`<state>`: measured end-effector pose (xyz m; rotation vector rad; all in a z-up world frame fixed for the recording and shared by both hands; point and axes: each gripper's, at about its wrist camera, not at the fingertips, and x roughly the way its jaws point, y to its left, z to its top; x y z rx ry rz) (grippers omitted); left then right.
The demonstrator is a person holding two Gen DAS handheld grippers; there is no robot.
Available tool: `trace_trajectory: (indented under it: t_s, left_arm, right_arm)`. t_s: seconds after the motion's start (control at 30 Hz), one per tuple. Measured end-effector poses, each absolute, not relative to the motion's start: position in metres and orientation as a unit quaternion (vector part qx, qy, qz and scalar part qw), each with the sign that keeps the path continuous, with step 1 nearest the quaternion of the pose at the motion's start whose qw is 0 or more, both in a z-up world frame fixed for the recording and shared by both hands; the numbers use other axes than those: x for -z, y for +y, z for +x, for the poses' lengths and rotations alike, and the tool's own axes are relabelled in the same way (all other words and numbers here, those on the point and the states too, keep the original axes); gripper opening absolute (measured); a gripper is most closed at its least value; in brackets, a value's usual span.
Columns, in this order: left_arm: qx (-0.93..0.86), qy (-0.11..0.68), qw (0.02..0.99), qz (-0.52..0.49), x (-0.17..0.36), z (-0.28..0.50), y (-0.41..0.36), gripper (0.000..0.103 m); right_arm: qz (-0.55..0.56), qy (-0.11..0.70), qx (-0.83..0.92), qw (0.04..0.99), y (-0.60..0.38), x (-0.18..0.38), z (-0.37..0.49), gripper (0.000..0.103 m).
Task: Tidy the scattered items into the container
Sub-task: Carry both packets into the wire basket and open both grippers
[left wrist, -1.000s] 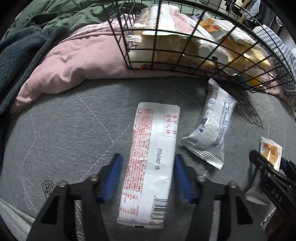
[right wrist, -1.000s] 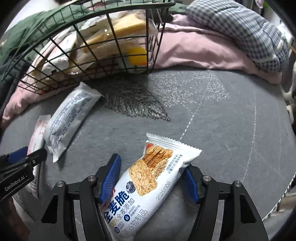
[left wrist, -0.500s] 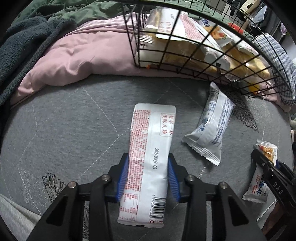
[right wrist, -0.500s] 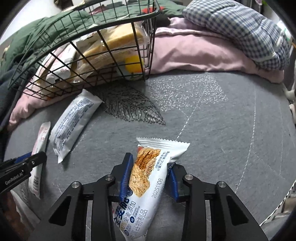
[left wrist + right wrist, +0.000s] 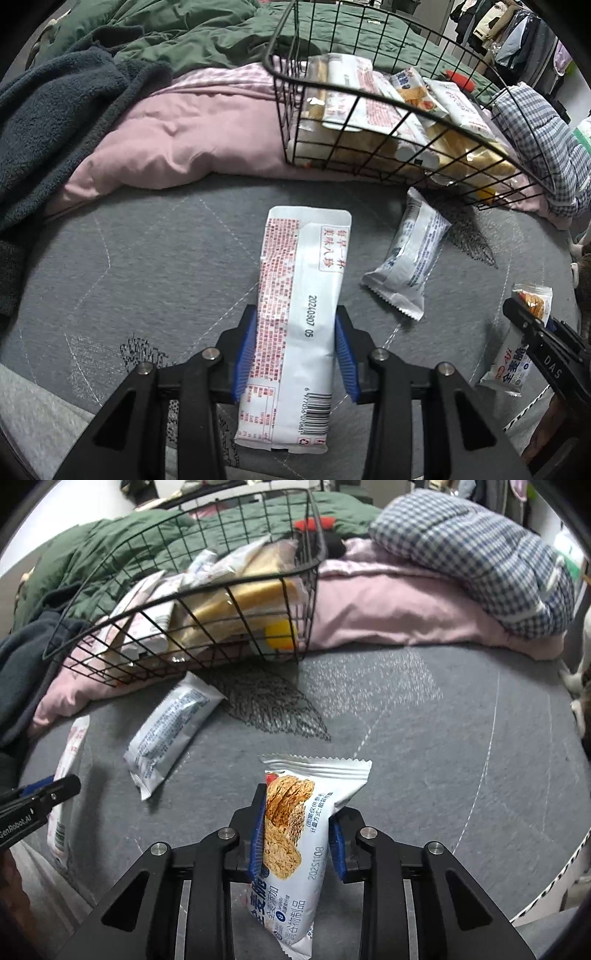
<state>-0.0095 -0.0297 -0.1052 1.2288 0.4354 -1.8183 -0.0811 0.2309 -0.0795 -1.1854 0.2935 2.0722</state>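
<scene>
My left gripper (image 5: 295, 350) is shut on a long white packet with red print (image 5: 299, 314) and holds it above the grey bedspread. My right gripper (image 5: 295, 834) is shut on a cereal snack packet (image 5: 295, 834), also lifted; this packet also shows in the left wrist view (image 5: 517, 354). A white and blue packet (image 5: 410, 262) lies on the bedspread just in front of the black wire basket (image 5: 280, 110), and shows in the right wrist view (image 5: 170, 731) too. The basket (image 5: 184, 594) holds several snack packets.
The basket rests tilted on a pink quilt (image 5: 192, 140). A dark blue blanket (image 5: 55, 122) and green bedding (image 5: 192, 33) lie at the left and back. A checked pillow (image 5: 480, 554) lies at the back right. The grey bedspread (image 5: 424, 738) spreads to the right.
Both grippers have closed on their packets and lifted them off the bedspread. The basket now appears lower and farther in both views.
</scene>
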Motion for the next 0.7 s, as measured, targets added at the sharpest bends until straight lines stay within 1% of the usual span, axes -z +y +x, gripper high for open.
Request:
trace_trajectory:
  t_s: [0.1, 0.17, 0.43, 0.7]
  left_arm:
    - [0.729, 0.179, 0.436, 0.496, 0.109, -0.009, -0.039, 0.044]
    - [0.730, 0.179, 0.435, 0.496, 0.103, 0.014, -0.043, 0.044]
    - [0.735, 0.177, 0.438, 0.486, 0.089, 0.011, -0.047, 0.044]
    - [0.777, 0.133, 0.429, 0.441, 0.015, -0.010, -0.020, 0.044]
  right_arm:
    - [-0.461, 0.119, -0.803, 0.359, 0.237, 0.086, -0.083, 0.029]
    - [-0.458, 0.118, -0.805, 0.358, 0.240, 0.086, -0.082, 0.029]
    - [-0.444, 0.108, -0.816, 0.353, 0.232, 0.069, -0.081, 0.028]
    - [-0.390, 0.084, -0.856, 0.328, 0.206, 0.007, -0.085, 0.028]
